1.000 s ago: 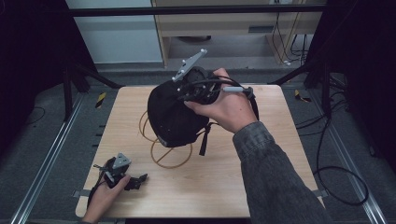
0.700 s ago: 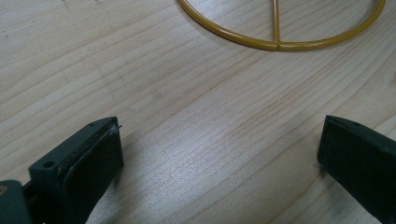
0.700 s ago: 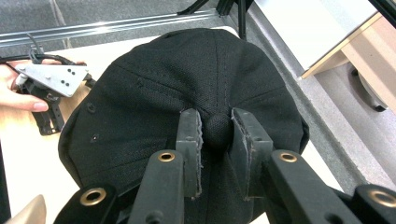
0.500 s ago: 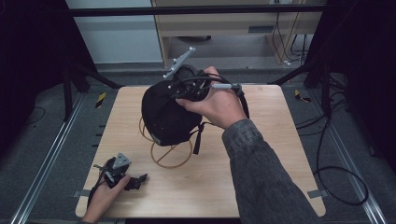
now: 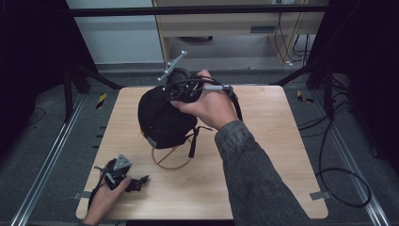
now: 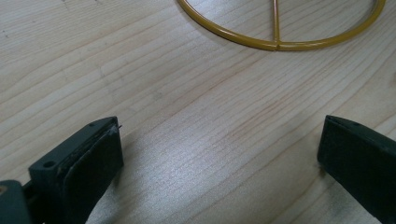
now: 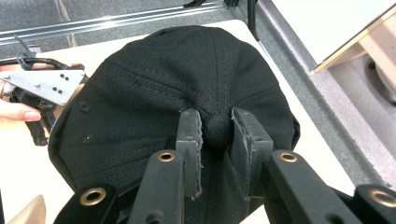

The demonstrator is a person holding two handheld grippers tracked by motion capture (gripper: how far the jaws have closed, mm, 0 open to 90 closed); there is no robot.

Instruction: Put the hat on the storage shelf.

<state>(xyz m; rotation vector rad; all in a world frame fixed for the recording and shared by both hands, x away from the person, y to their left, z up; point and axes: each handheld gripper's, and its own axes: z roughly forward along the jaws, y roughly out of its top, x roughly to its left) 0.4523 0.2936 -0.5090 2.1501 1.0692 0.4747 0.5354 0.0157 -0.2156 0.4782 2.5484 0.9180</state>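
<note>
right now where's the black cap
In the high view the black cap sits mid-table over the yellow wire stand, its top button pinched by the right gripper.

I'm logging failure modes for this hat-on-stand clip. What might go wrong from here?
The right gripper holds the black cap only by its small top button, so the cap may slip free. The yellow wire stand looks light and could tip if the cap drags on it. The left gripper rests open nearby, not steadying the stand.
</note>
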